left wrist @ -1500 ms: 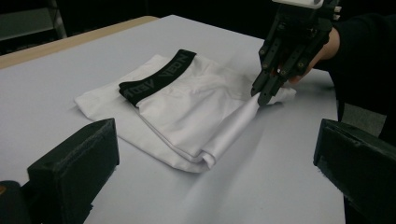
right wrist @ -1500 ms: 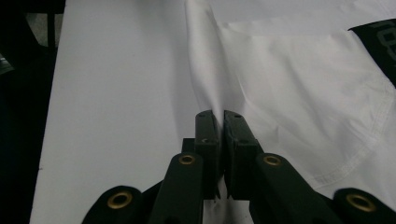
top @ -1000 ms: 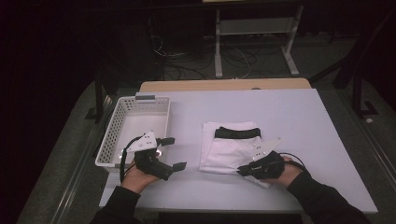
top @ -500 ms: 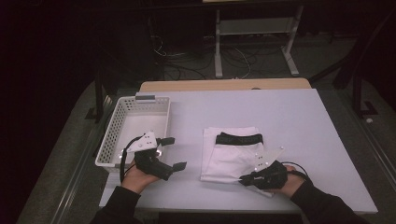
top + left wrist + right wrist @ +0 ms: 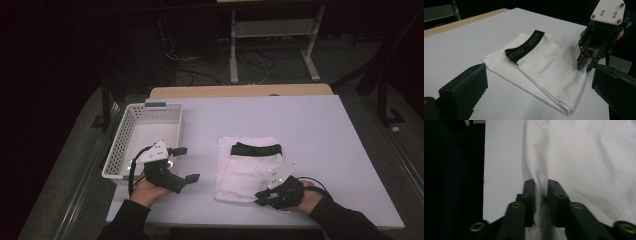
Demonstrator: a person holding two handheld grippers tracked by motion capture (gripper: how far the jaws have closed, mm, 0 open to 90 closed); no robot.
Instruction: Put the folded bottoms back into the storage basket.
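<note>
We had the folded white shorts (image 5: 247,167) lying flat on the white table (image 5: 320,130), middle-right, black waistband (image 5: 256,149) toward the far side, already folded in half, so the job looked like a fold-and-stow. White basket (image 5: 145,137) sat at the table's left edge, well apart from the shorts, probably the drop-off.

Our right gripper (image 5: 263,196) was at the near right corner of the shorts. In the right gripper view a ridge of fabric ran up between its pads (image 5: 529,192), but the jaws had just been opening and a gap showed beside the cloth, so we read that as a release, not a pinch. The left gripper view agreed: right gripper (image 5: 584,67) tips down at the hem, slightly apart. The low, near-flat angle made sense for laying an edge down without dragging the fold.

Our left gripper (image 5: 182,165) hovered between basket and shorts, jaws spread wide, nothing in them, likely parked clear so it didn't disturb the fold while waiting its turn.
</note>
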